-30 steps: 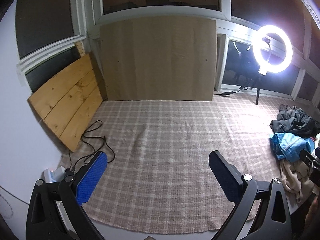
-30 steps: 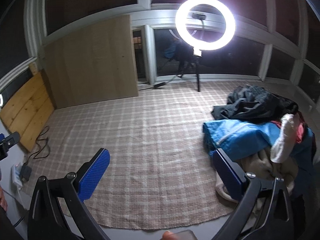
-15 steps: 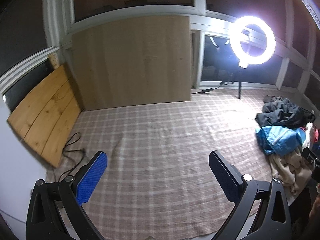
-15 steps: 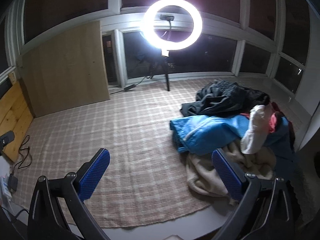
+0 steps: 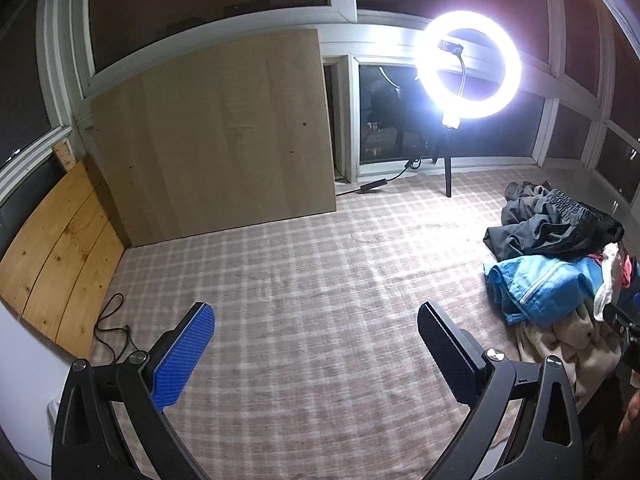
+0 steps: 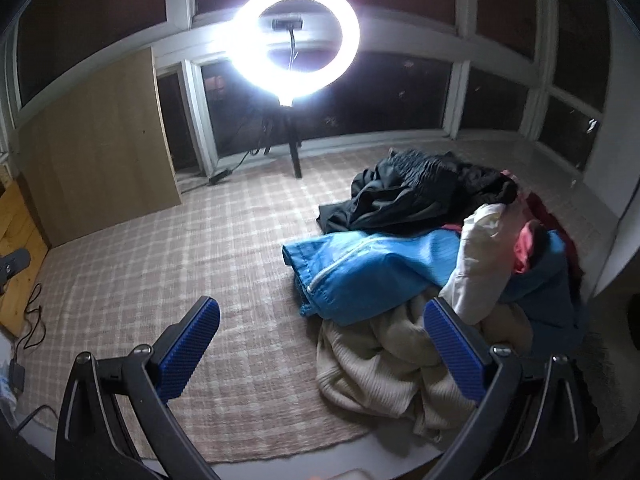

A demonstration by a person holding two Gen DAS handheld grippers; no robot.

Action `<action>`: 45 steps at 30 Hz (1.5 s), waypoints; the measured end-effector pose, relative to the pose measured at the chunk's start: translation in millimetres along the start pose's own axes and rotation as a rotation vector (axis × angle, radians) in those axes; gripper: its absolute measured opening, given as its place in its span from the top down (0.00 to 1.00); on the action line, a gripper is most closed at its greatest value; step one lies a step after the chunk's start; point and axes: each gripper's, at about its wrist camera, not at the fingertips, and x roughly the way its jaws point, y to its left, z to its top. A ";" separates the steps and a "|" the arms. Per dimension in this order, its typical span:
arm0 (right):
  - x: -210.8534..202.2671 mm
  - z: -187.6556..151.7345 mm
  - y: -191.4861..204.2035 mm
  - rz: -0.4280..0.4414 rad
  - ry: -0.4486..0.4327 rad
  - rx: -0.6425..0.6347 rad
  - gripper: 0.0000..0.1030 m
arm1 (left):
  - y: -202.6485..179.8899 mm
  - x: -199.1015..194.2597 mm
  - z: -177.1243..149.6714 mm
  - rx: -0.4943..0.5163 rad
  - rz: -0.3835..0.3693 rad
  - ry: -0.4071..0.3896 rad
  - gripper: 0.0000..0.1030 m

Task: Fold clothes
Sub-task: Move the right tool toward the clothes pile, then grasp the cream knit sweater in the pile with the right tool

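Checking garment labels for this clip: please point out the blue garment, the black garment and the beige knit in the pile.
blue garment (image 6: 372, 272), right wrist view, middle of its top panel.
black garment (image 6: 412, 196), right wrist view, crumpled centre.
beige knit (image 6: 372, 364), right wrist view, ribbed front fold.

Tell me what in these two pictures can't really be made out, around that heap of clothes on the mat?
- Beige garment: right wrist view, its upper part lies under the blue garment.
- Pink item: right wrist view, mostly buried; its kind cannot be told.
- Clothes pile: left wrist view, cut off by the right edge.
- Outside the windows: both views, dark, washed out by the ring light.
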 end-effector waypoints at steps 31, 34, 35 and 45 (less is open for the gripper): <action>80.0 71.9 -302.9 0.174 0.071 0.079 0.52 | -144.8 54.0 88.3 0.015 -0.037 0.077 0.01; 65.7 63.9 -268.4 0.227 0.073 -0.041 0.50 | -150.5 57.4 80.0 0.034 -0.024 0.101 0.01; 61.6 61.2 -256.9 0.234 0.075 -0.083 0.50 | -151.7 58.6 78.2 0.038 -0.023 0.108 0.01; 48.6 55.2 -220.9 0.247 0.109 -0.178 0.42 | -149.3 63.3 62.1 0.021 -0.057 0.145 0.01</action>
